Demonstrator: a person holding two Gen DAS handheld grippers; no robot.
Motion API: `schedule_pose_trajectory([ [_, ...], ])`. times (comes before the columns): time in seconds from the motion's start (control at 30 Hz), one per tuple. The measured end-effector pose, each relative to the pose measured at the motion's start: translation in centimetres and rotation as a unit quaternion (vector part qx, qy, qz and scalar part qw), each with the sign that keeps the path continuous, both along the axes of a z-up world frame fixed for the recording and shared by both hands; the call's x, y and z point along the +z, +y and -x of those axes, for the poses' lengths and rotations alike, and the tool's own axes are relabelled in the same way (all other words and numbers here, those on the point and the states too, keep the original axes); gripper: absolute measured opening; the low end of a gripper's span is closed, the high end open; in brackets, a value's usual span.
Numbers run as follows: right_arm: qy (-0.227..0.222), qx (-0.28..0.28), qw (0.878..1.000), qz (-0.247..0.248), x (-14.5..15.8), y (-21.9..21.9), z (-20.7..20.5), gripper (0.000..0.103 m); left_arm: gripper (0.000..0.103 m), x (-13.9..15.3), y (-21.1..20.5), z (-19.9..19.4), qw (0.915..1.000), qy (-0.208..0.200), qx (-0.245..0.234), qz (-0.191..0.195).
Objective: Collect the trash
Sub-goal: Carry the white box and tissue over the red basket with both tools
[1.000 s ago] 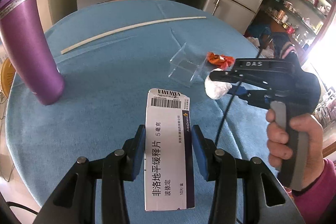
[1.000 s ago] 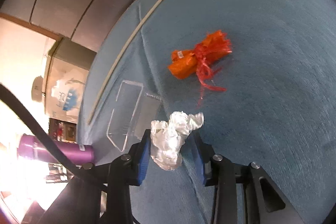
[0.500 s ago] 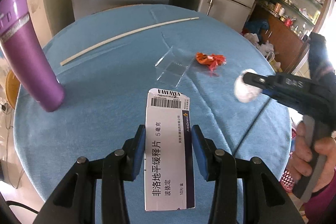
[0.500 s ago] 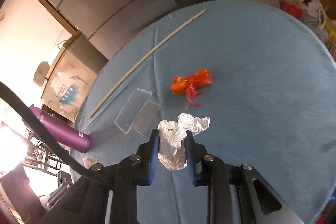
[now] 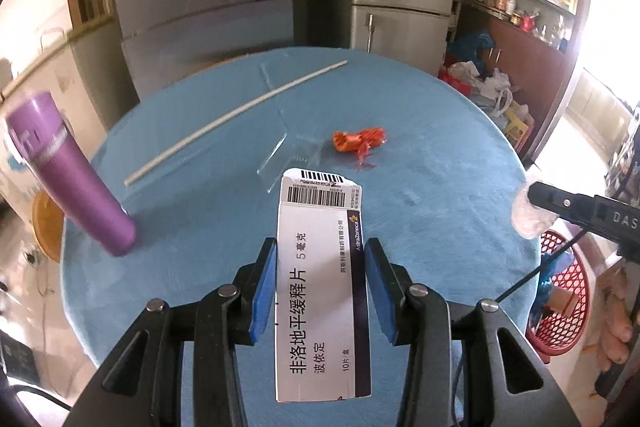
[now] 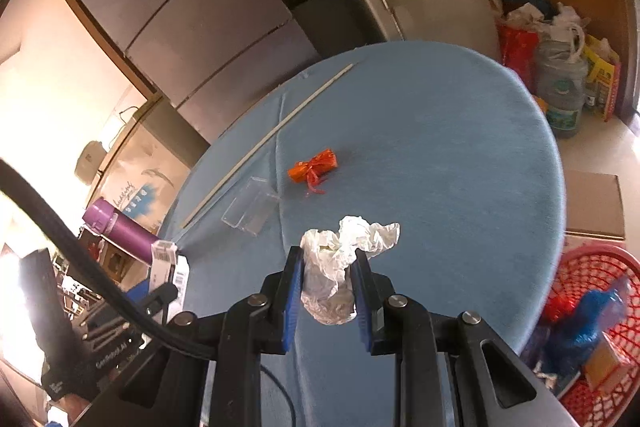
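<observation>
A round table with a blue cloth (image 5: 420, 155) is seen in a kitchen, with grey fridges behind it. A white paper medicine box with a barcode (image 5: 320, 287) is pinched between the blue pads of the left gripper (image 5: 320, 287), and it is held up over the near side of the table. A crumpled white plastic wrapper (image 6: 340, 267) is squeezed in the right gripper (image 6: 328, 295), with its loose end sticking out past the fingertips. Both things are probably very light. The box is thin card, so it can be crushed if it is pressed hard; the flat sides are the best place to hold it. The wrapper is soft and a bit slippery, so it is best held at its thick middle. A red plastic basket (image 6: 588, 267) with rubbish in it is seen low to the right of the right gripper, beside the table. Ahead of both grippers, an orange wrapper tied with red string (image 5: 358, 143) and a clear plastic box (image 5: 288, 155) are left on the cloth.
</observation>
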State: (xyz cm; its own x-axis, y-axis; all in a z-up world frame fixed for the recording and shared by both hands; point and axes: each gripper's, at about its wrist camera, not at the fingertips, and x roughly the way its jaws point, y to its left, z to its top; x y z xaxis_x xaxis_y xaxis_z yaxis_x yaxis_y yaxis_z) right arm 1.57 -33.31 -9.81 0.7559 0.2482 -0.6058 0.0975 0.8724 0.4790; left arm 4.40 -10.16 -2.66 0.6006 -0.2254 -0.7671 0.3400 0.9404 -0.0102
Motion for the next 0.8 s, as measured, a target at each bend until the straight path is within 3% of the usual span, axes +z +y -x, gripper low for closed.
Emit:
schedule_pose_trajectory([
  [0.43,-0.038,-0.015,0.999,0.019,1.8,-1.1,6.1,0.026,0.045,3.1,-2.9,3.3,0.9969,-0.059,-0.024,-0.045],
  [0.8,-0.056,-0.029,0.998,0.022,2.5,-2.3,9.1,0.026,0.045,4.3,-5.4,5.2,0.9932,-0.083,-0.050,-0.065],
])
